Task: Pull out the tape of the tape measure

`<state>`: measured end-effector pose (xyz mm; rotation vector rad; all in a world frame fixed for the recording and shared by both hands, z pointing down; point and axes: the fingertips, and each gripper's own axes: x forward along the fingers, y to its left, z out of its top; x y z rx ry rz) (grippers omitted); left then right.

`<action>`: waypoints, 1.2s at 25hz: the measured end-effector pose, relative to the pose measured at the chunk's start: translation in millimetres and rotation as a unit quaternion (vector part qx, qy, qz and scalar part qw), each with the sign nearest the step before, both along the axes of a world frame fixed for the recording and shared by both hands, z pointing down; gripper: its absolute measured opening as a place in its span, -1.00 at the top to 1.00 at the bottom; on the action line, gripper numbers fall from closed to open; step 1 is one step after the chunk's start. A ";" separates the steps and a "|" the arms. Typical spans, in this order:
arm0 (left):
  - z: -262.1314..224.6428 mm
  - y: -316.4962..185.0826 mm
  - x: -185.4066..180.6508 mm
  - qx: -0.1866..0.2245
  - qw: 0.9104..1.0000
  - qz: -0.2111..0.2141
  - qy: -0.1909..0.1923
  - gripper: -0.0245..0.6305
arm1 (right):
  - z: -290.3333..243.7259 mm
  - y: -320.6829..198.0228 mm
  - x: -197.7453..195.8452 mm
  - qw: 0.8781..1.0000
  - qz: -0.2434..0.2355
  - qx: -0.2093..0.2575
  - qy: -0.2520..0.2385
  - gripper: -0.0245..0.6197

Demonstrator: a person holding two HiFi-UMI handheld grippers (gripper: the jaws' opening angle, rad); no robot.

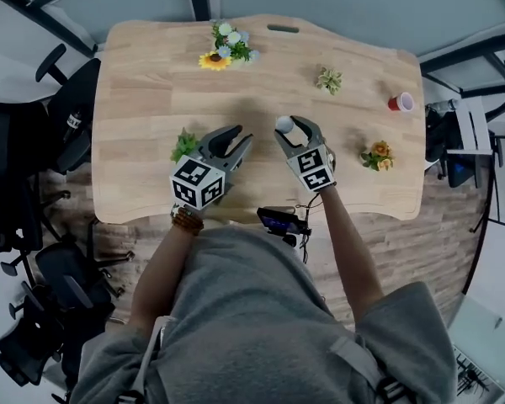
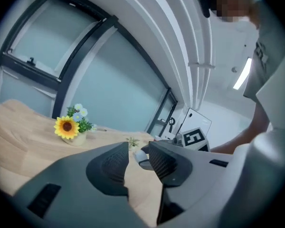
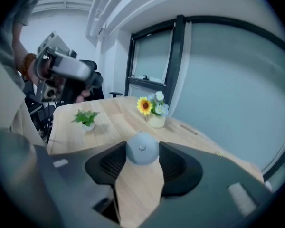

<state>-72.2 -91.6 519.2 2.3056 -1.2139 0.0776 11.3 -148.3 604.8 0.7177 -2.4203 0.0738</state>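
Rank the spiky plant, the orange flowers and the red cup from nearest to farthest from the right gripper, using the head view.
1. spiky plant: just beyond the right gripper, slightly to its right.
2. orange flowers: off to its right, nearer the person.
3. red cup: far right, by the table's edge.

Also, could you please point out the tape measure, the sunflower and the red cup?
tape measure (image 3: 142,150): right gripper view, round grey face.
sunflower (image 1: 212,61): head view, yellow bloom.
red cup (image 1: 401,102): head view, middle of the cup.
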 end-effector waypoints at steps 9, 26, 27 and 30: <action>-37.8 -1.1 45.6 0.018 0.988 0.083 0.132 0.55 | -135.2 58.8 -6.8 0.991 0.003 0.134 -0.026 0.23; -78.7 32.6 71.8 0.052 0.934 0.211 0.284 0.70 | -166.6 94.9 -9.1 0.979 -0.033 0.200 0.004 0.22; -80.8 33.0 69.5 0.054 0.932 0.210 0.289 0.71 | -168.8 96.0 -10.5 0.980 -0.038 0.197 -0.005 0.22; -91.7 36.8 65.6 0.063 0.922 0.217 0.315 0.72 | -181.1 99.4 -12.6 0.982 -0.055 0.170 -0.057 0.21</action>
